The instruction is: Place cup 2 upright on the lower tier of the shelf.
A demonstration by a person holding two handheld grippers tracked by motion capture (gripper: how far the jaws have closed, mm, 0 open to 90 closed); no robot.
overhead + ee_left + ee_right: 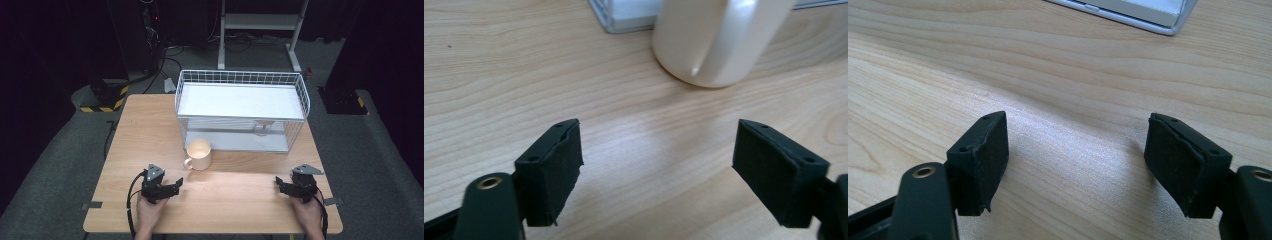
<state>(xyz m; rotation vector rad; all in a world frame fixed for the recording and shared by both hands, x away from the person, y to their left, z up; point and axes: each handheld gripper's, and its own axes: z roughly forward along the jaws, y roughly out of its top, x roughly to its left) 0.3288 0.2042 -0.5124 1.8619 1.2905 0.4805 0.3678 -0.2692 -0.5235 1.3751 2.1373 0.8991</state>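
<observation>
In the high view, a wooden desk (235,200) carries a white wire rack (241,107) at its far middle. A cream mug (199,154) stands upright just in front of the rack's left front corner, its handle turned toward the near left. The left gripper (170,186) rests low at the near left of the desk, held by a hand (149,210), pointing toward the middle, and its fingers are spread with nothing between them. The right gripper (281,184) sits at the near right, well apart from the mug, its fingers also spread and empty.

In the left gripper view, the two black fingers (555,167) stand wide apart over bare wood, with the mug (716,40) ahead of them, not touched, its handle facing the camera.

In the right gripper view, the fingers (983,160) are parted over bare desk, with a corner of the rack's base (1153,15) at the top.
</observation>
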